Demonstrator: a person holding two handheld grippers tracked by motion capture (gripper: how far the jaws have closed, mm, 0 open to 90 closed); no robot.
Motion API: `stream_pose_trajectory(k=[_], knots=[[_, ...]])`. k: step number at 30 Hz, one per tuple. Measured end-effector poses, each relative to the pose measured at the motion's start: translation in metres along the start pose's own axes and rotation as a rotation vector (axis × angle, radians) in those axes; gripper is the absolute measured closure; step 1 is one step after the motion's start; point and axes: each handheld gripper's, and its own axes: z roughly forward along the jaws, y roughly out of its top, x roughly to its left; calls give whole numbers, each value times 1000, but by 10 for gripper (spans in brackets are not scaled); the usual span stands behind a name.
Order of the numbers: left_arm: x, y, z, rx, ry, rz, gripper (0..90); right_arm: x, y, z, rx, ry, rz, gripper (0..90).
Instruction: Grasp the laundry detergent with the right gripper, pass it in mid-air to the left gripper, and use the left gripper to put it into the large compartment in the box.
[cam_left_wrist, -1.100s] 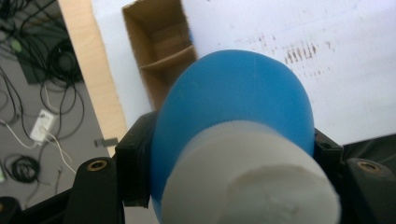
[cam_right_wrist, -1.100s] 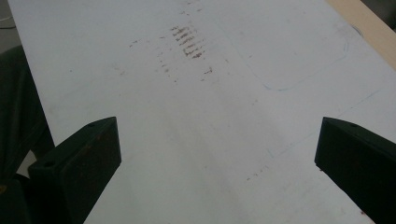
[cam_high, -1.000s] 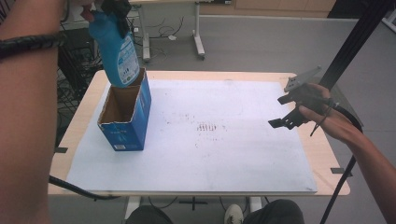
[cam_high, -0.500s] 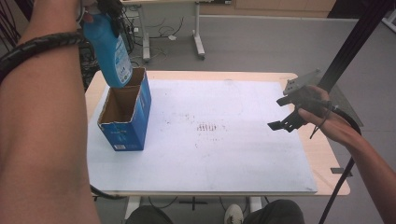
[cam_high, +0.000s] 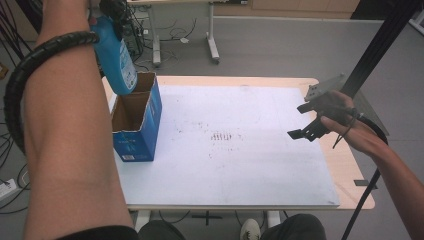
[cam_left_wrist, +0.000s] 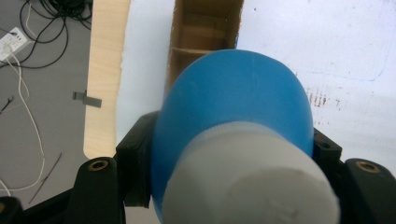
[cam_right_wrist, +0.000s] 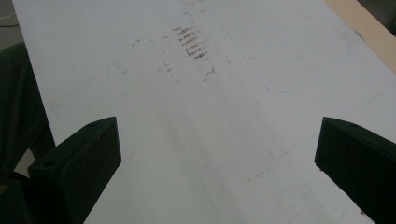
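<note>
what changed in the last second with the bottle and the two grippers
The left gripper, clamped on the blue bottle, has carried it a little toward the near left and slightly lower, so its base now hangs over the far end of the open box. The grip did not change. The right gripper stayed open above the white mat; the box did not move.
</note>
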Motion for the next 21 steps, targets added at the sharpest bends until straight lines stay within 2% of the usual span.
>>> stream_pose_trajectory(k=[12, 21], knots=[[1, 2, 10, 4, -2, 3, 361, -1, 0, 3, 2, 1, -2, 3], [2, 3, 15, -12, 6, 2, 361, -2, -1, -1, -1, -16, 4, 3]])
